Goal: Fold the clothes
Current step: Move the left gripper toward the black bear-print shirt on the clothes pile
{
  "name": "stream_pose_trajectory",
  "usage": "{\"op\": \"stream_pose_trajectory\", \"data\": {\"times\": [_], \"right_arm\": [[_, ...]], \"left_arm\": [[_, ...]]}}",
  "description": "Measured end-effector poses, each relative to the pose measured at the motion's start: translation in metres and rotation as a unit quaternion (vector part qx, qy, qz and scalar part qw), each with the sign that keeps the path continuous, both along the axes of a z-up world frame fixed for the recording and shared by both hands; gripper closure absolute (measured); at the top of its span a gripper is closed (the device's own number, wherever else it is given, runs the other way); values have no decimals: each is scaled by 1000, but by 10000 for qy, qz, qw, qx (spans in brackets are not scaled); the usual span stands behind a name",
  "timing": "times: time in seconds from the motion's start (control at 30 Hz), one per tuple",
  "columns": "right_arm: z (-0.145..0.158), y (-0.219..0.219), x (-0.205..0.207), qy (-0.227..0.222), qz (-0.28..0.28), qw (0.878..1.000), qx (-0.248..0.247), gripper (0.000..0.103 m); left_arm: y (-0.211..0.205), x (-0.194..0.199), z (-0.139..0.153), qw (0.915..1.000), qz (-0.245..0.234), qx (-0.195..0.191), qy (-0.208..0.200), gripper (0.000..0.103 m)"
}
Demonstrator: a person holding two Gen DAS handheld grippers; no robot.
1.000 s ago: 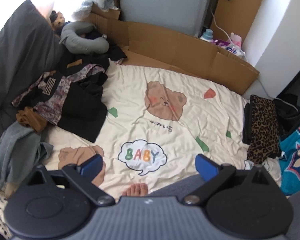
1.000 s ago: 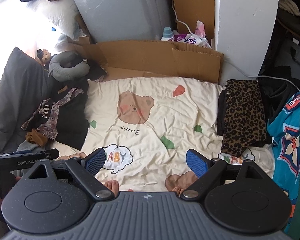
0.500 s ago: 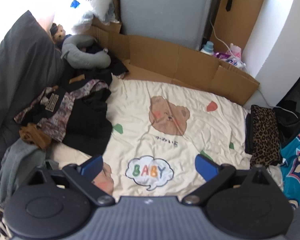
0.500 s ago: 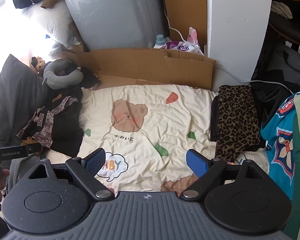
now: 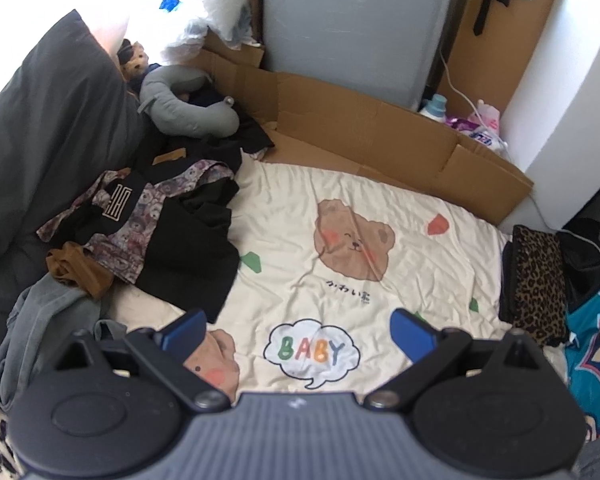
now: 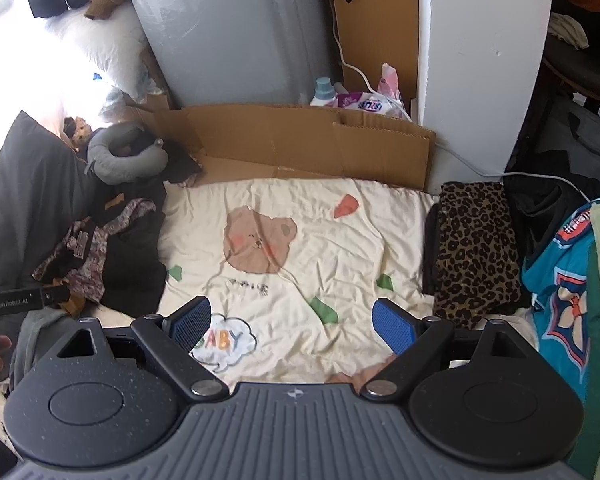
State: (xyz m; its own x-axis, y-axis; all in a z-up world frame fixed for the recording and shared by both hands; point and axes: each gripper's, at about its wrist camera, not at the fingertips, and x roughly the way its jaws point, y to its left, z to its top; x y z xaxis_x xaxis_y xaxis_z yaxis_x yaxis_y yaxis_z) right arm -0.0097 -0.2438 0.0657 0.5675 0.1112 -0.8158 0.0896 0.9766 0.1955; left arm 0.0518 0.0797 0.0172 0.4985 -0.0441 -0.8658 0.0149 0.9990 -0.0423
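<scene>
My left gripper (image 5: 298,330) hangs with its blue pads spread wide and nothing between them. My right gripper (image 6: 292,322) is likewise wide apart and empty. Just past both lies the cream bear-print quilt (image 5: 340,264) on the bed. At ten o'clock sits the heap of dark unfolded clothes (image 5: 156,236); at three o'clock, a folded leopard-print garment (image 6: 476,248). Farther back at twelve o'clock stands flattened brown cardboard (image 6: 312,140).
</scene>
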Motion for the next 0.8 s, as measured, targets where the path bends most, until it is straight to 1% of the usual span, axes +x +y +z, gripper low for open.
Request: {"op": "stream_pose_trajectory", "data": {"times": [0.17, 0.27, 0.4, 0.57, 0.67, 0.73, 0.8], "right_arm": [[-2, 5, 13, -45, 52, 10000, -29, 11], [-3, 9, 20, -79, 109, 9999, -86, 11], [-4, 13, 30, -288, 244, 9993, -14, 11], [-4, 18, 42, -396, 340, 9986, -60, 11], [-4, 21, 50, -412, 407, 9983, 73, 11], [-5, 26, 55, -432, 489, 9979, -47, 11], [-8, 29, 60, -409, 513, 9978, -6, 11]], "left_arm": [[21, 10, -3, 9999, 136, -18, 3, 3], [34, 16, -6, 9998, 201, 60, 11, 3], [50, 22, -8, 9994, 290, 203, 10, 3], [72, 27, -12, 9987, 479, 164, 64, 3], [84, 30, -15, 9984, 540, 166, 75, 4], [91, 32, -16, 9980, 599, 190, 82, 4], [99, 36, -17, 9976, 668, 159, 95, 4]]}}
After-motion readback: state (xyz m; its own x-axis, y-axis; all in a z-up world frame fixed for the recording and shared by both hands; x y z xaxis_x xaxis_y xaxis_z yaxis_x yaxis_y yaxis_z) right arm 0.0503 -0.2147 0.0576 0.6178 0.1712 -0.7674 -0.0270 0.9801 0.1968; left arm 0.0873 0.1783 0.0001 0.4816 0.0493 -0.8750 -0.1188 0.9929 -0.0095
